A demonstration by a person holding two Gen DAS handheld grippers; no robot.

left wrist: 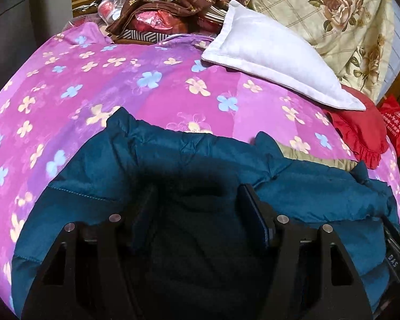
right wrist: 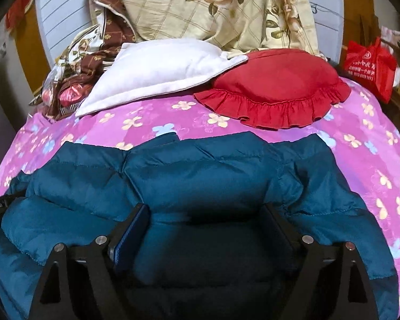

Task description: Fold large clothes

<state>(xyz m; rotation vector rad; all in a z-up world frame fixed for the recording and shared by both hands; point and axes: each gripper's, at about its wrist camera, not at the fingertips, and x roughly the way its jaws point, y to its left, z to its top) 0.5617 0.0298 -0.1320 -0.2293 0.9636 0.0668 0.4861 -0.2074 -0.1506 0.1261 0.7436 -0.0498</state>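
A teal quilted puffer jacket (left wrist: 173, 160) lies spread on a bed with a pink flowered cover (left wrist: 93, 80). My left gripper (left wrist: 197, 194) is open, its fingers wide apart just above the jacket, with nothing between them. In the right wrist view the same jacket (right wrist: 200, 170) fills the lower half. My right gripper (right wrist: 208, 213) is open too, low over the jacket's padded fabric, with dark shadow between its fingers. A beige lining patch (left wrist: 320, 160) shows at the jacket's right edge.
A white pillow (right wrist: 157, 74) and a red frilled cushion (right wrist: 274, 85) lie on the pink flowered cover (right wrist: 360, 144) beyond the jacket. A cream rose-print quilt (right wrist: 213, 8) and brown bedding (left wrist: 173, 2) are piled at the head. A red bag (right wrist: 370, 64) stands at the right.
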